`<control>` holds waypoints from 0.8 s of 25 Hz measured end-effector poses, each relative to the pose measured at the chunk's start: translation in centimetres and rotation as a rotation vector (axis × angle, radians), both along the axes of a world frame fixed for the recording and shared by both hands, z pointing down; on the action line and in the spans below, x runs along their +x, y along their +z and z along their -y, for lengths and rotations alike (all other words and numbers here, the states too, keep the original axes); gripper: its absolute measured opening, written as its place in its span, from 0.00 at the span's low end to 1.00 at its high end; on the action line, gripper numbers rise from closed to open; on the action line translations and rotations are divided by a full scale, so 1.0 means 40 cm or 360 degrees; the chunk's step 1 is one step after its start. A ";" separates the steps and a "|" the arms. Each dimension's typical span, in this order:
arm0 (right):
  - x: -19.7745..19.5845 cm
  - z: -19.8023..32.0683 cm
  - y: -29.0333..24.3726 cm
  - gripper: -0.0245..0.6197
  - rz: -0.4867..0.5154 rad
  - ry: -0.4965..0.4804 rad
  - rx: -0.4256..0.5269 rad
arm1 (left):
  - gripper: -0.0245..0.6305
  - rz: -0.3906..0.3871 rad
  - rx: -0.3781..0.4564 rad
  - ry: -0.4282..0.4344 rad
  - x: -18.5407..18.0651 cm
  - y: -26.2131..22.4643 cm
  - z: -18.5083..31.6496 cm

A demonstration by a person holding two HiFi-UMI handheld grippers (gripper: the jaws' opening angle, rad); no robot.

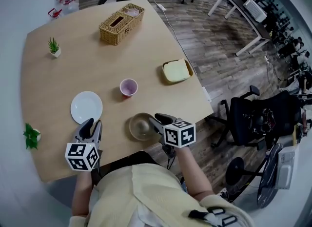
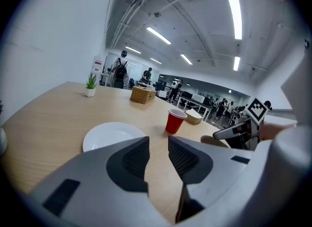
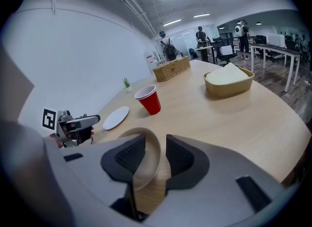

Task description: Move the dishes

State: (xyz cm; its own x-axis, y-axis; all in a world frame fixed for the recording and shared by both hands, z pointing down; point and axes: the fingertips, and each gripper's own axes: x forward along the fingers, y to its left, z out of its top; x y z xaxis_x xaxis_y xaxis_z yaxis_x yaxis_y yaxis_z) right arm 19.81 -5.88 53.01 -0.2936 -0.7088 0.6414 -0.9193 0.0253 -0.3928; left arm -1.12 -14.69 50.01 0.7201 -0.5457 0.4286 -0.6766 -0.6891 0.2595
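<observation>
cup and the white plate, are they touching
Apart. The head view shows a clear strip of bare table between the cup and the plate.

At lower centre, the right gripper point(image 3: 156, 145) has its jaws slightly apart, with the rim of a shallow round tan bowl point(image 3: 148, 168) standing loose between them. A red plastic cup point(image 3: 149, 100) stands mid-frame, a round white plate point(image 3: 116, 117) to its left.
</observation>
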 end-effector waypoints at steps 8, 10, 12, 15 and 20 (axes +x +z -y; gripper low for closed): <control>0.010 0.028 -0.061 0.24 -0.0020 0.0006 0.0111 | 0.23 0.0064 0.0013 -0.0108 -0.024 0.006 0.008; 0.004 0.037 -0.076 0.24 -0.0016 -0.0004 0.0140 | 0.23 0.0068 0.0008 -0.0139 -0.032 0.007 0.011; -0.005 0.046 -0.091 0.24 -0.0011 -0.0023 0.0166 | 0.23 0.0050 -0.0016 -0.0195 -0.045 0.008 0.018; -0.034 0.064 -0.115 0.24 0.0011 -0.0073 0.0204 | 0.23 -0.0066 -0.0119 -0.0329 -0.075 0.007 0.038; -0.105 0.089 -0.145 0.24 0.0067 -0.0202 0.0245 | 0.23 -0.0110 -0.0211 -0.0505 -0.127 0.018 0.059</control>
